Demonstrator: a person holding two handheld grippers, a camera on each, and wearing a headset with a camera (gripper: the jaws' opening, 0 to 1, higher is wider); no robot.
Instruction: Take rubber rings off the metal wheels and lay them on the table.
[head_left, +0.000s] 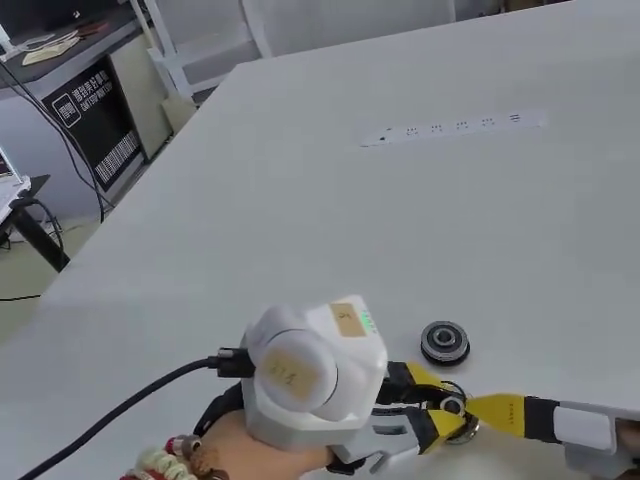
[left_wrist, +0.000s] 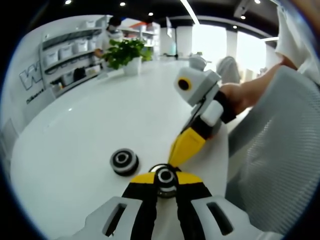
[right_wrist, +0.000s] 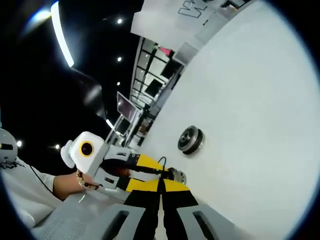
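My left gripper (head_left: 448, 405) (left_wrist: 165, 179) is shut on a small metal wheel (head_left: 457, 405) (left_wrist: 165, 175) (right_wrist: 178, 175) low over the near table edge. A thin black rubber ring (head_left: 448, 386) (left_wrist: 156, 166) (right_wrist: 161, 161) loops loosely off that wheel. My right gripper (head_left: 472, 409) (right_wrist: 161, 181) comes in from the right, its yellow jaws shut on the ring at the wheel; in the left gripper view the right gripper (left_wrist: 173, 159) meets the wheel from above. A second wheel (head_left: 444, 341) (left_wrist: 124, 161) (right_wrist: 191, 139), black ring still on, lies flat just beyond.
The white table (head_left: 300, 200) stretches far ahead, with a white power strip (head_left: 455, 128) near its far side. A black cable (head_left: 120, 410) trails left from my left gripper. A grey mesh chair (left_wrist: 280, 150) stands at the near edge.
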